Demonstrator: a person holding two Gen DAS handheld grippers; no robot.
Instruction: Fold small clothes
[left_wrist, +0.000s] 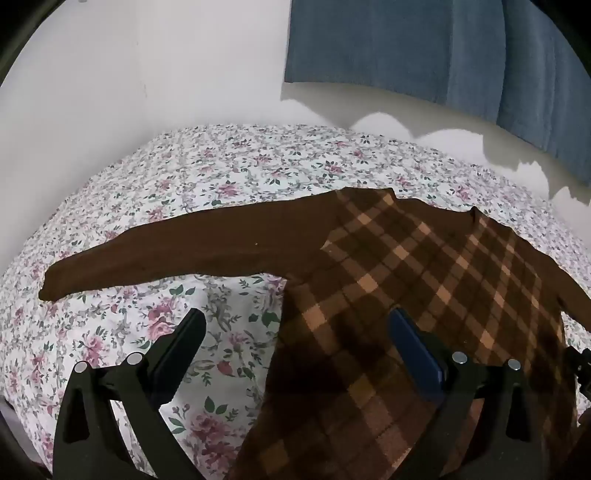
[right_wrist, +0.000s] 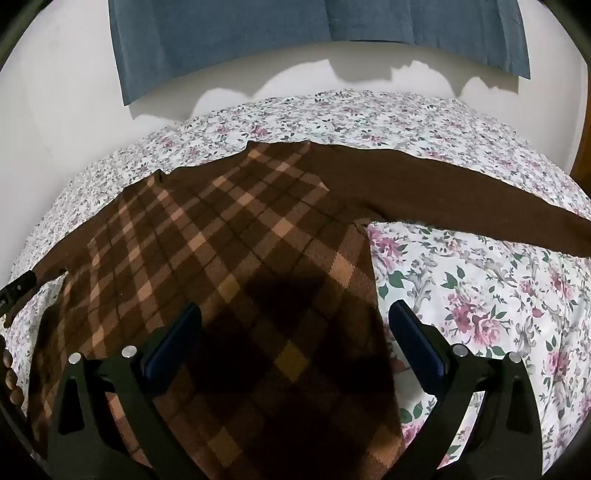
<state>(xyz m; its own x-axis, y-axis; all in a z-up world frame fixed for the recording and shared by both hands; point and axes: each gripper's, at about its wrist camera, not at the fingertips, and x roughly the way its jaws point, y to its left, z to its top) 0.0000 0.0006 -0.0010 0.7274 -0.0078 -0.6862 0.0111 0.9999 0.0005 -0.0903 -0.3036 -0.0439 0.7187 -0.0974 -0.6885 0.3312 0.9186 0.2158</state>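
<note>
Your brown plaid sweater (left_wrist: 424, 280) lies spread flat on the floral bedsheet (left_wrist: 221, 177), sleeves stretched out to both sides. Your left gripper (left_wrist: 295, 332) hangs over its left edge and your right gripper (right_wrist: 295, 325) over its right edge, both jaws released wide, grasping nothing.

You see a brown sweater (left_wrist: 424, 280) with a tan plaid body and plain dark brown sleeves, a white bedsheet (left_wrist: 229, 173) printed with pink flowers and green leaves, and blue curtains (right_wrist: 229, 40).
</note>
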